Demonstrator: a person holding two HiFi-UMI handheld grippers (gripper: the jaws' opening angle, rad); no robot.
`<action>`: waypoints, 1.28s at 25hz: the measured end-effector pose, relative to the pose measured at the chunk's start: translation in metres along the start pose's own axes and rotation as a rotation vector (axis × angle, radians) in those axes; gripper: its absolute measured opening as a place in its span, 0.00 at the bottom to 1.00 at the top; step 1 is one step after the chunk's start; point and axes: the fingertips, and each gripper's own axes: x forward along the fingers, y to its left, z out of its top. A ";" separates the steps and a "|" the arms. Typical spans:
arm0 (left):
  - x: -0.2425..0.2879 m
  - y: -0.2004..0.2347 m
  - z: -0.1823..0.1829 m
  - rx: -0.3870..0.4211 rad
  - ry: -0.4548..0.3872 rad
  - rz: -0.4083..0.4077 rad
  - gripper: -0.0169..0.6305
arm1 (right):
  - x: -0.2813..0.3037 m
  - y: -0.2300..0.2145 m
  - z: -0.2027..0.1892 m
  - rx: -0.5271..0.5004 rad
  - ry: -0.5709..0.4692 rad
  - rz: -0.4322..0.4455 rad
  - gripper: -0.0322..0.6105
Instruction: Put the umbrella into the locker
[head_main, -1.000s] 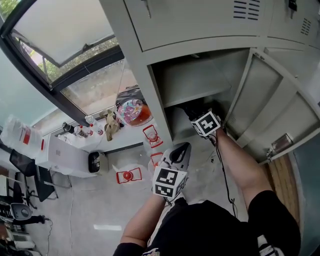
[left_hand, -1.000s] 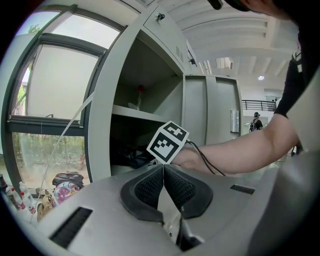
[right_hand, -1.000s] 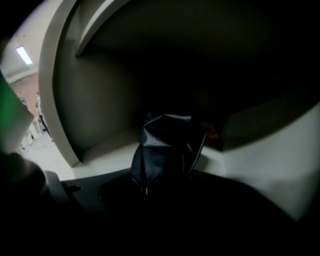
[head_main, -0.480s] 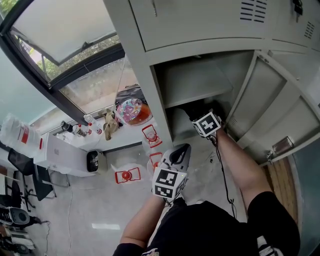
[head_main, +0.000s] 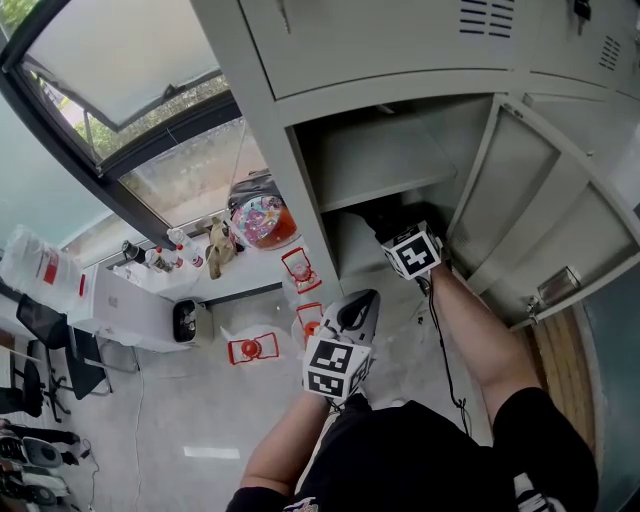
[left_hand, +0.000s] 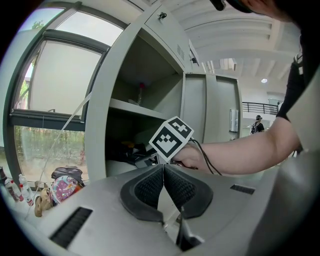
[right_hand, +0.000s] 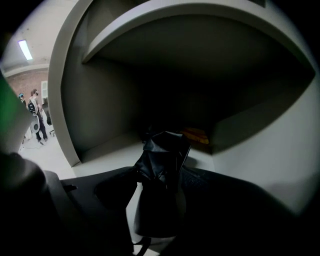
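**Item:** umbrella (right_hand: 162, 167), black and folded, lying on the floor of the locker (right_hand: 95, 125) lower compartment, at the centre of the right gripper view.
**Long axis:** runs from the frame bottom up toward the dark back wall, in line with the jaws.
**Right gripper (right_hand: 159, 192):** jaws have just been opening and now stand spread wide. The umbrella is between them and the pads seem to be off it.
**Left gripper (left_hand: 163, 181):** pressed together, empty, outside the locker and well apart from the umbrella.
**Judgement:** the right hand is nearer — the likely next move is a straight pull-back along that axis, clear of the fabric.

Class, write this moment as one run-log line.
right gripper: in locker, jaws just opening, umbrella loose between them | left gripper: shut, empty, outside locker
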 end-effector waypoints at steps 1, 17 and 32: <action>-0.001 -0.002 0.001 -0.001 -0.002 0.002 0.05 | -0.004 0.002 0.002 0.005 -0.008 0.005 0.55; -0.008 -0.045 0.002 0.009 -0.022 0.045 0.05 | -0.085 0.017 0.020 0.042 -0.269 0.047 0.13; -0.033 -0.096 -0.030 -0.025 0.034 0.067 0.05 | -0.139 0.055 -0.040 0.093 -0.252 0.157 0.13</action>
